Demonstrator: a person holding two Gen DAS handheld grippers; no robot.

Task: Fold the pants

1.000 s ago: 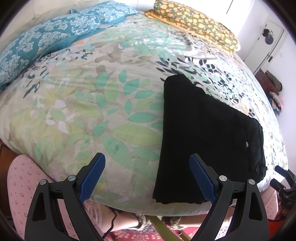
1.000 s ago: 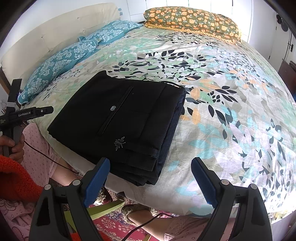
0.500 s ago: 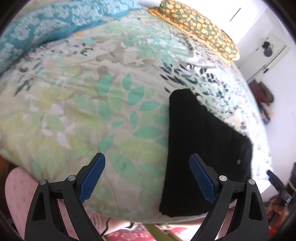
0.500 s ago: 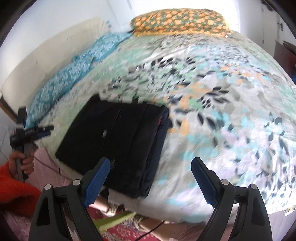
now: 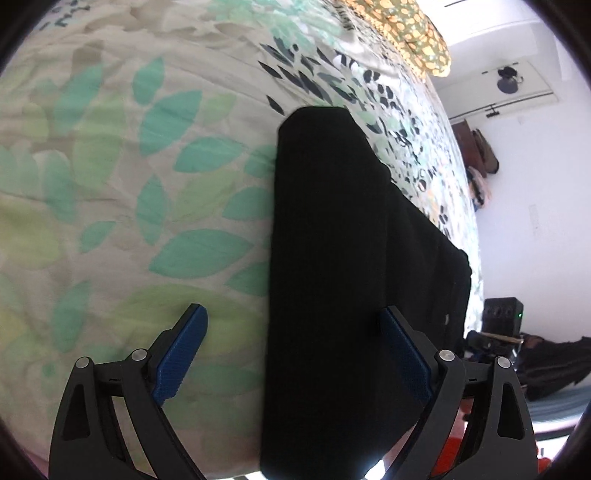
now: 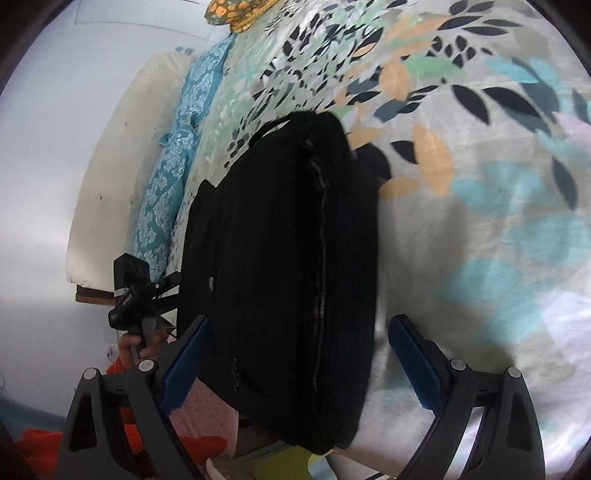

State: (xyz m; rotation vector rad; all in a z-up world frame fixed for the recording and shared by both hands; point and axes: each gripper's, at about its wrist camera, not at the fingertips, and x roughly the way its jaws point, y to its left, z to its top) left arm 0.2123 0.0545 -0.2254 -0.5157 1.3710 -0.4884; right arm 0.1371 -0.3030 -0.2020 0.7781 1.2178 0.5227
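The black pants lie folded in a thick rectangle on the leaf-print bedspread, near the bed's front edge. My left gripper is open, low over the bed, its jaws straddling the fold's left edge. In the right wrist view the pants fill the middle, with a seam down the stack. My right gripper is open, its jaws straddling the fold's right side. The left gripper also shows there, held in a hand.
An orange-patterned pillow lies at the bed's far end. Teal pillows and a cream headboard run along the bed's left side. A white door and dark bags stand by the far wall.
Both grippers have dropped down and moved in close to the folded pants, one at each side. Both stay open. The pants have not moved.
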